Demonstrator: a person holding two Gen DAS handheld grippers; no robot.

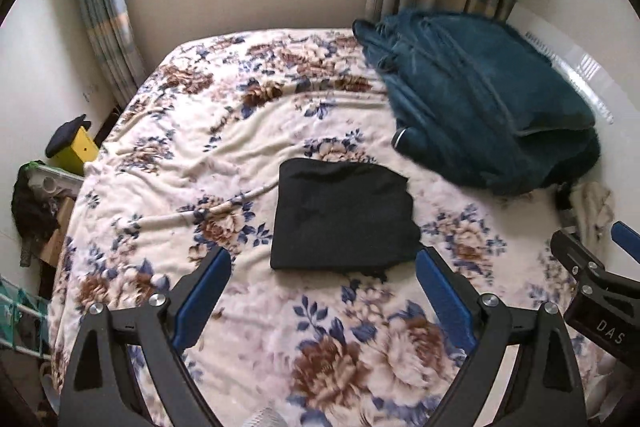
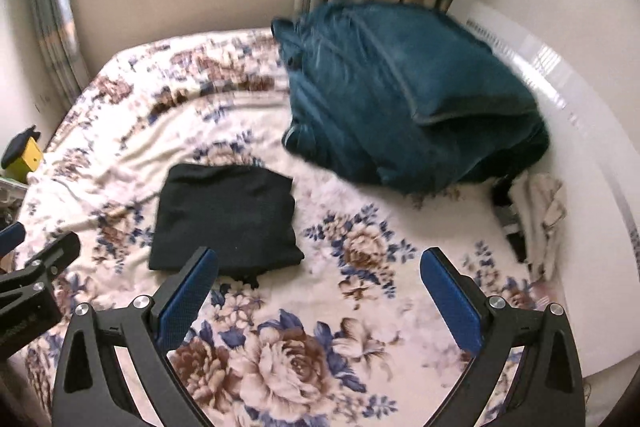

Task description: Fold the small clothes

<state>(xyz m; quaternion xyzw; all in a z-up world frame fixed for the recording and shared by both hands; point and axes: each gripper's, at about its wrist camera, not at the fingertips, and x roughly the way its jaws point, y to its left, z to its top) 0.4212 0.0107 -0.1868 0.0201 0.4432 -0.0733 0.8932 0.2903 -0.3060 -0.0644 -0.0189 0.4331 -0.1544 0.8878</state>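
Note:
A black garment (image 1: 342, 217) lies folded into a flat rectangle on the floral bed cover (image 1: 180, 163). It also shows in the right wrist view (image 2: 226, 219). My left gripper (image 1: 324, 261) is open and empty, held above the bed just short of the garment's near edge. My right gripper (image 2: 320, 261) is open and empty, to the right of the garment and above the bed cover (image 2: 360, 307). The right gripper's body shows at the right edge of the left wrist view (image 1: 596, 275).
A teal blanket (image 1: 484, 99) is heaped at the bed's far right, also in the right wrist view (image 2: 404, 95). Crumpled pale cloth (image 2: 540, 219) lies against the right wall. A yellow box with a dark cap (image 1: 74, 143) stands left of the bed. Curtains and a window are behind.

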